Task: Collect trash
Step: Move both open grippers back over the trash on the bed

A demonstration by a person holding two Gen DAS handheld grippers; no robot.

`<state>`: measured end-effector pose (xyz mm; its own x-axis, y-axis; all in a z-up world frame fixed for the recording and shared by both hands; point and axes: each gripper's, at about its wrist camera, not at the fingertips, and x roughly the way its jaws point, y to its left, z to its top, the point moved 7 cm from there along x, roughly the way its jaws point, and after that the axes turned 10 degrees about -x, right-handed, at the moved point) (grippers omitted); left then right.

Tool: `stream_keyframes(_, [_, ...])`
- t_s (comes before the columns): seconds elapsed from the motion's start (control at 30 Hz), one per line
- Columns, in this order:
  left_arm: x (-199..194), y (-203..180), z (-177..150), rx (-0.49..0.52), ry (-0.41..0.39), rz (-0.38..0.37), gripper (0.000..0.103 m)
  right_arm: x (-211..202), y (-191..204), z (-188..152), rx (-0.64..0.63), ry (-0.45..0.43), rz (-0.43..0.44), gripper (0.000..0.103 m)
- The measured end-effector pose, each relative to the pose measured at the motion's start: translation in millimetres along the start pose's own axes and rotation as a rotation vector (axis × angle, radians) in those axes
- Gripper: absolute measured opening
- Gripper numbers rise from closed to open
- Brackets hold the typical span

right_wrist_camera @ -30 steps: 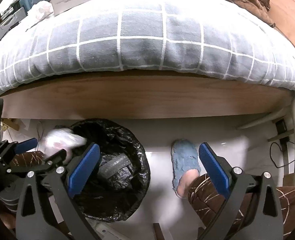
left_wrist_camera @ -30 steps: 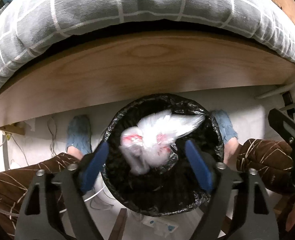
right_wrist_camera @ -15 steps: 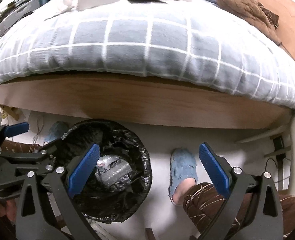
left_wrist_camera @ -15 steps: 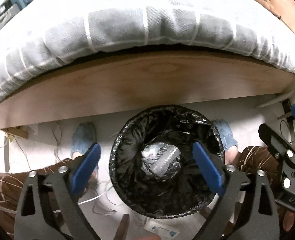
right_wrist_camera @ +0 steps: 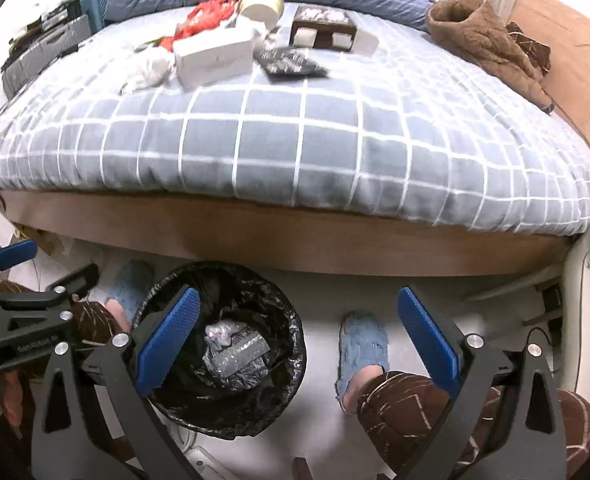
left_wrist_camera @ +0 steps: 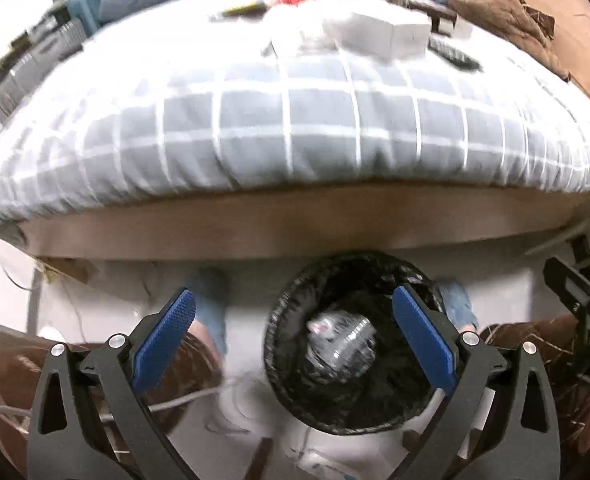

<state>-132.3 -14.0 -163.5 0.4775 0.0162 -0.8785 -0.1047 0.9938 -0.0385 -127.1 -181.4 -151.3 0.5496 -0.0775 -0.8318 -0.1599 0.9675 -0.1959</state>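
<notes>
Both the left gripper (left_wrist_camera: pixel 291 340) and right gripper (right_wrist_camera: pixel 299 340) hang released and empty above the round black-lined bin (right_wrist_camera: pixel 291 344); remaining trash, the long white rectangular box (right_wrist_camera: pixel 213 56), lies crosswise ahead on the grey checked bedcover (right_wrist_camera: pixel 335 140), roughly equally near both.

Both grippers, the left gripper (left_wrist_camera: pixel 293 338) and the right gripper (right_wrist_camera: pixel 299 338), are black frames with silver screws and ridged blue pads (right_wrist_camera: pixel 169 340). The person wears brown trousers (right_wrist_camera: pixel 411 412) with thin pale lines and fuzzy blue slippers (right_wrist_camera: pixel 363 350).
</notes>
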Motion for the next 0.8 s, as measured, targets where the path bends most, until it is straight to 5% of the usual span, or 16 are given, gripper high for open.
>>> stream_keyframes(0.8, [-64,27,68,-0.049,-0.104,0.02,0.097,-49,-11,74,-0.019,-0.123,-0.012,0.095])
